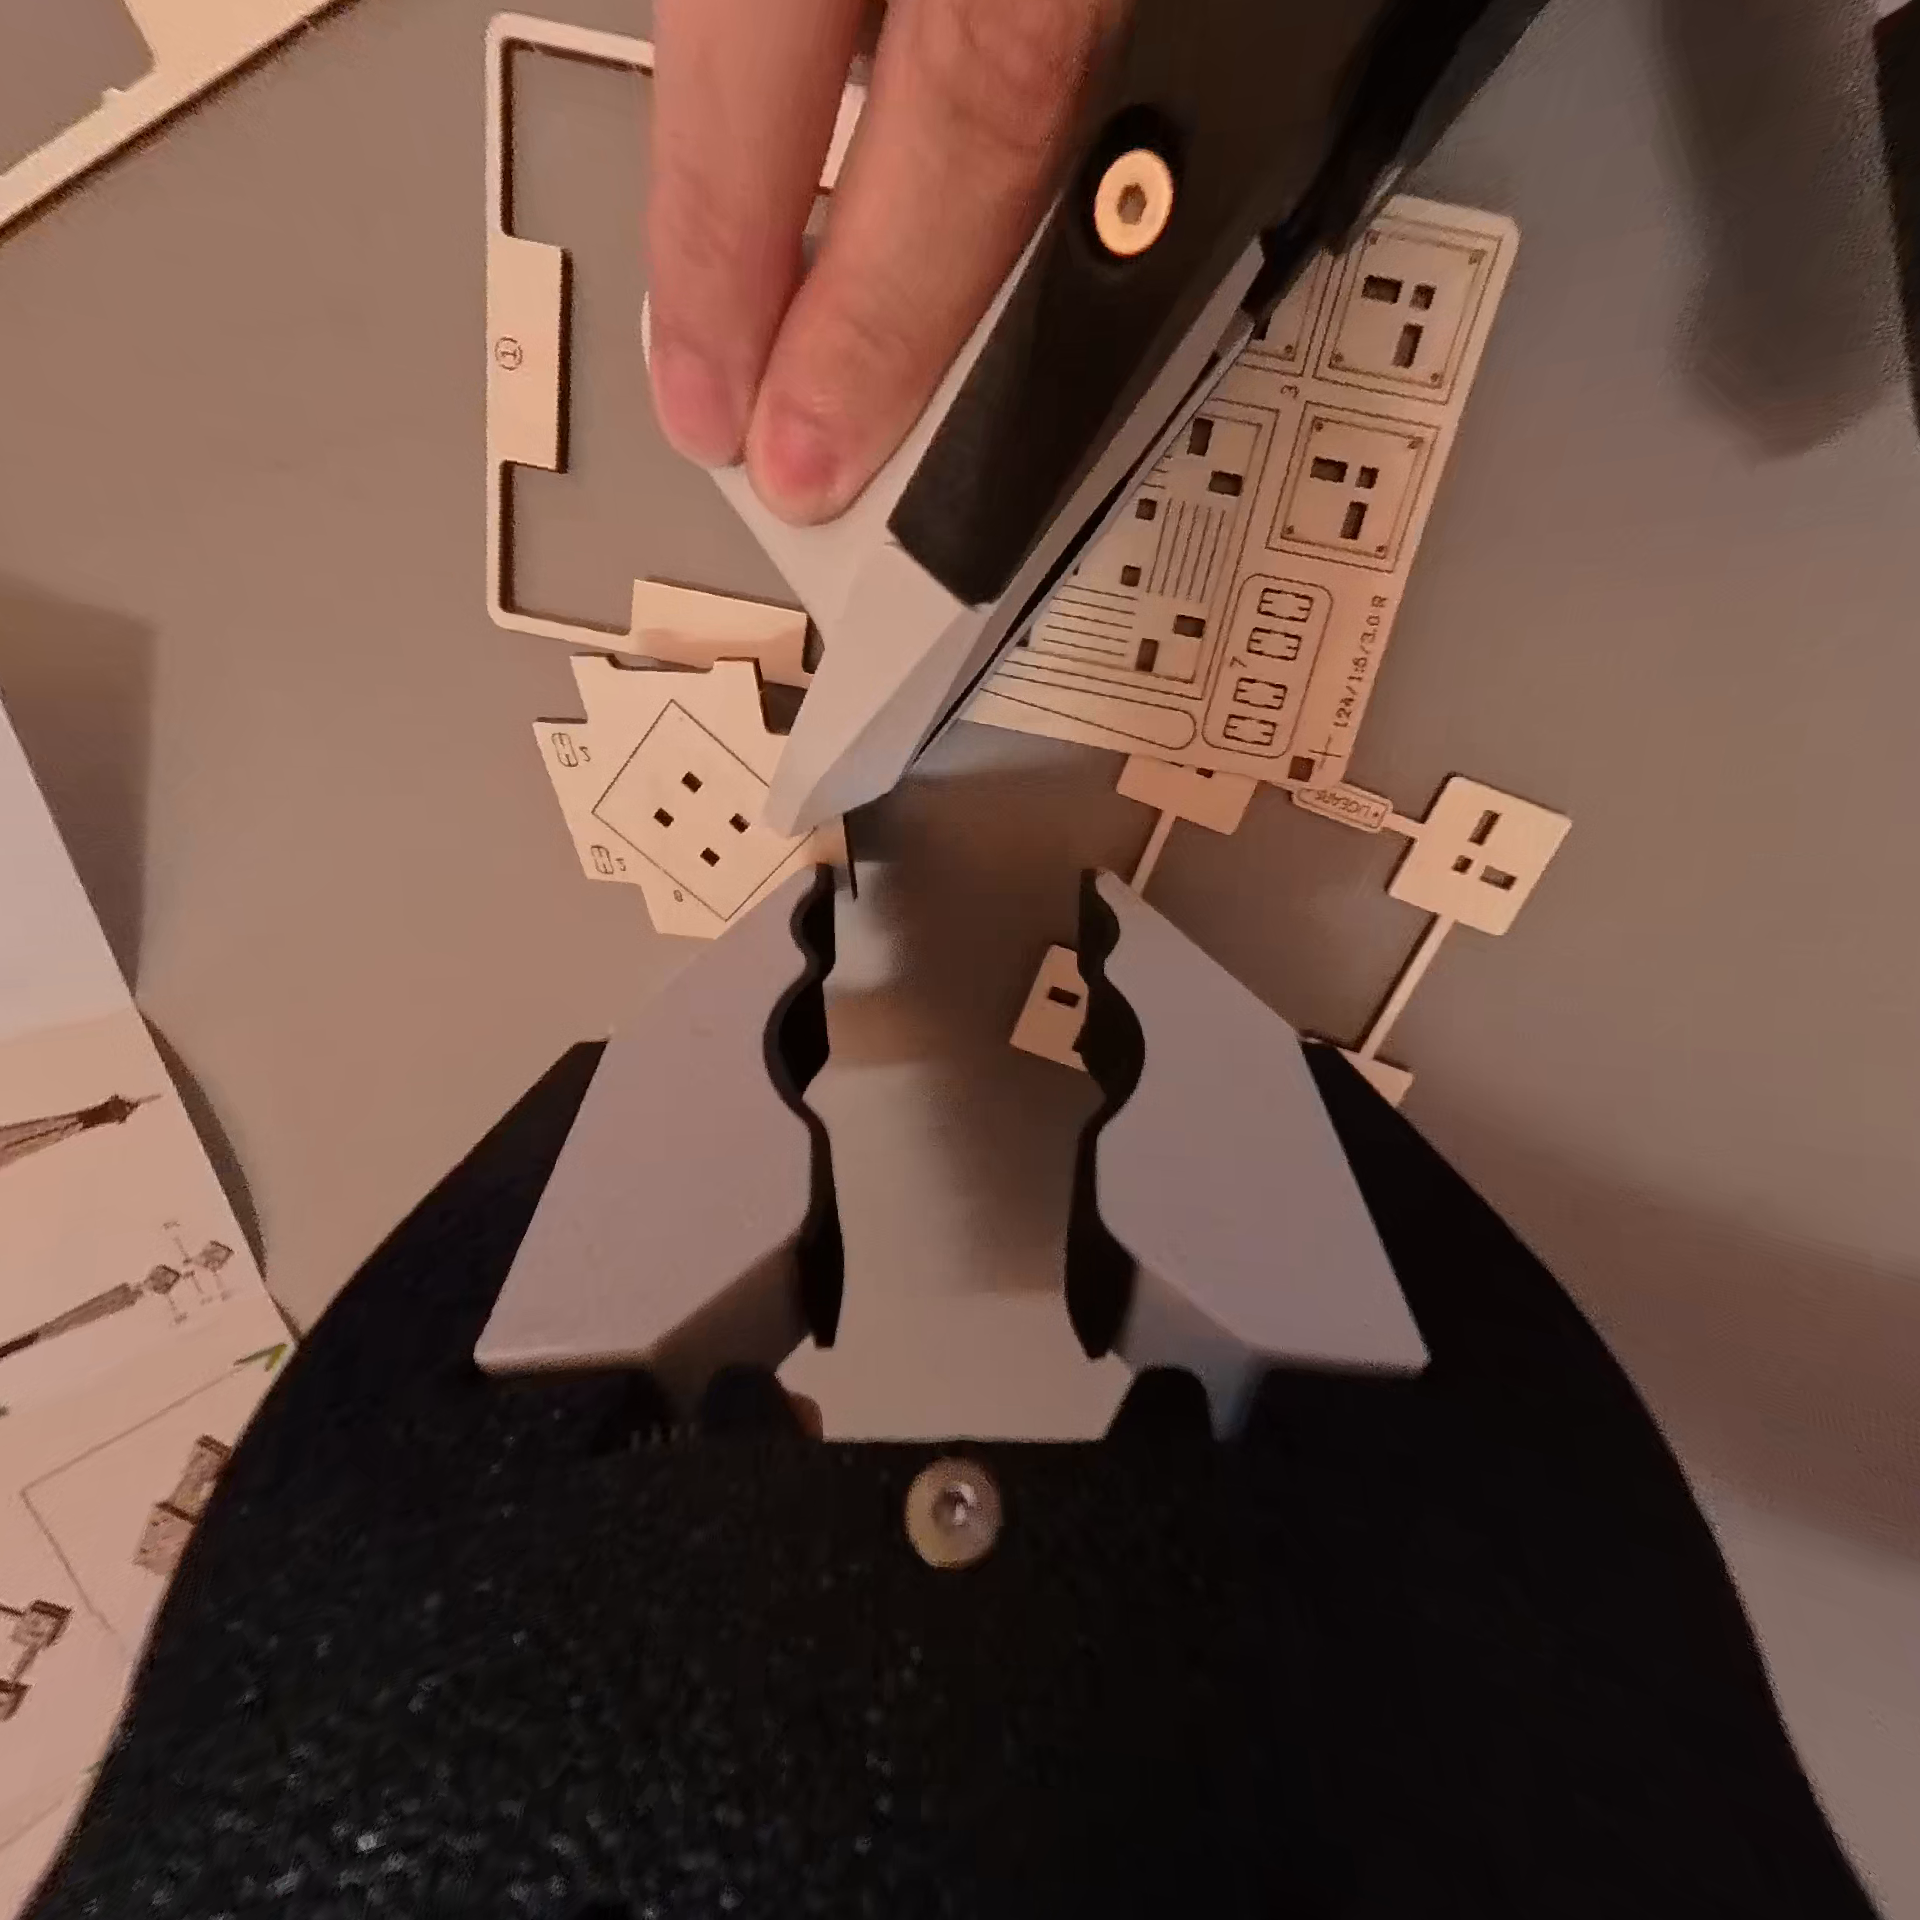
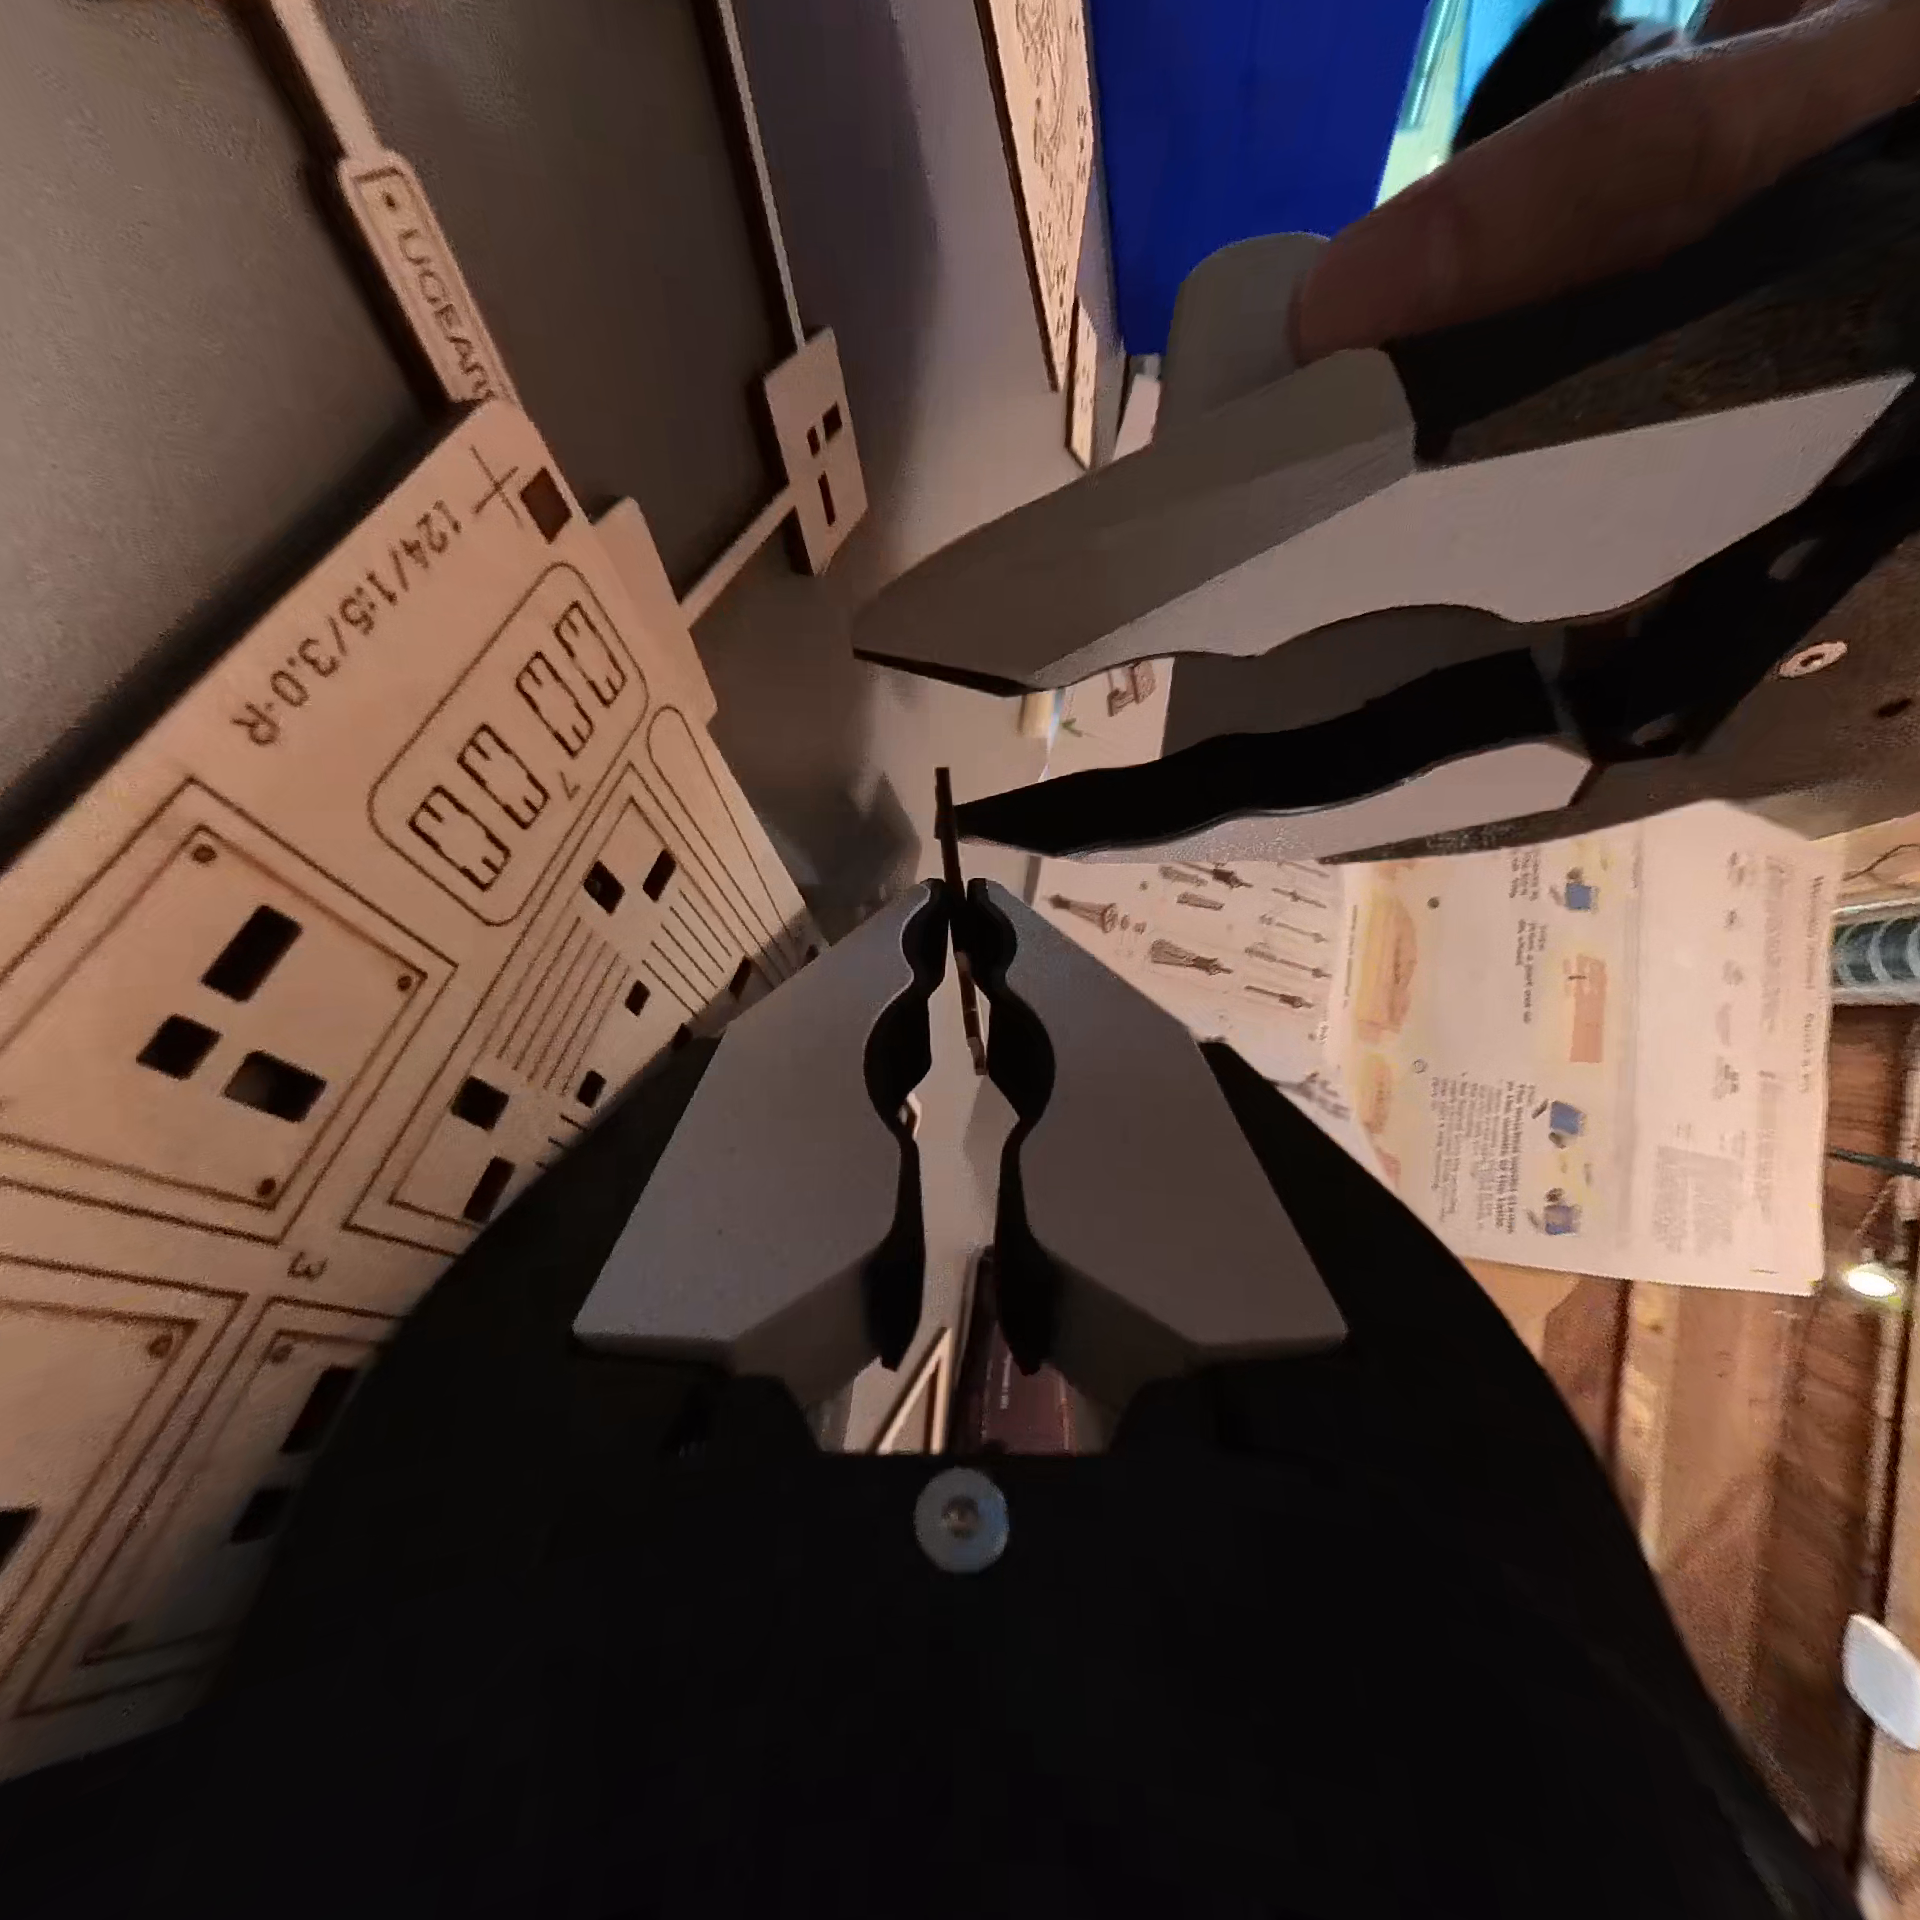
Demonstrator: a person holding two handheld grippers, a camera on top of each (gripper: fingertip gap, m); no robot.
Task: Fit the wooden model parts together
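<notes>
On the grey table (image 1: pixel 260 623), an instruction sheet (image 1: pixel 94 1226) lies far left, then a star-edged wooden piece (image 1: pixel 675 800), then the engraved laser-cut wooden sheet (image 1: pixel 1299 582) bearing printed markings. The left gripper (image 1: pixel 951 904) stands open over bare tabletop. The right gripper (image 2: pixel 958 899) pinches a thin wooden part (image 2: pixel 948 831), seen edge-on and probably small, its tip beside the left gripper's fingers.

left wrist: overhead, close | right wrist: low, sideways | shared: wooden sheet (image 1: pixel 1340 540)
</notes>
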